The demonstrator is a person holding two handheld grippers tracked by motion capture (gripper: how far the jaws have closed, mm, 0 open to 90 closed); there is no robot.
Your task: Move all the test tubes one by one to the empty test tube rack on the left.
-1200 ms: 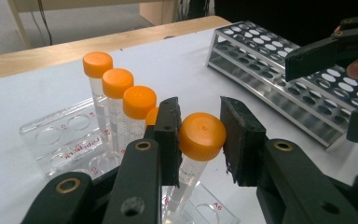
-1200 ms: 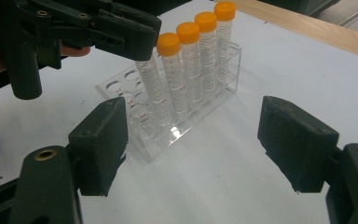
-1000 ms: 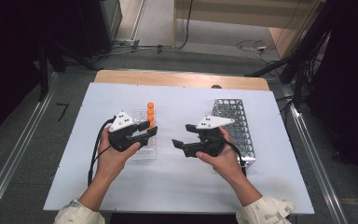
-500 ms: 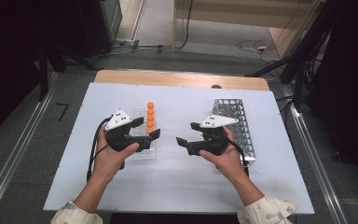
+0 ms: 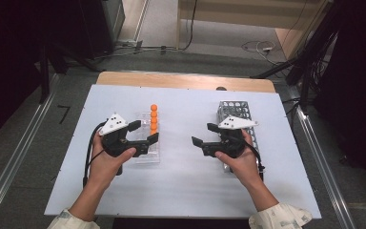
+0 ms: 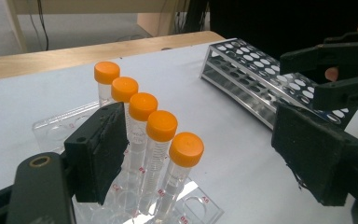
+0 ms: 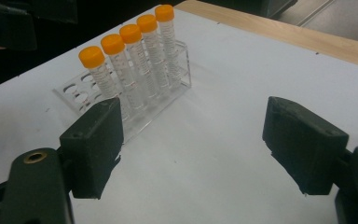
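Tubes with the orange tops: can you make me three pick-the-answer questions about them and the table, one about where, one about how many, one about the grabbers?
1. Where do the tubes stand?
A. in the clear rack
B. in the metal rack
C. flat on the table

2. How many orange caps are there?
A. three
B. five
C. eight

3. How is the left gripper?
A. shut on a tube
B. shut on nothing
C. open, holding nothing

Answers: 1 A, the tubes stand upright in the clear plastic rack. 2 B, five caps line up in a row. 3 C, its jaws stand wide apart, having just opened, and nothing is pinched between them.
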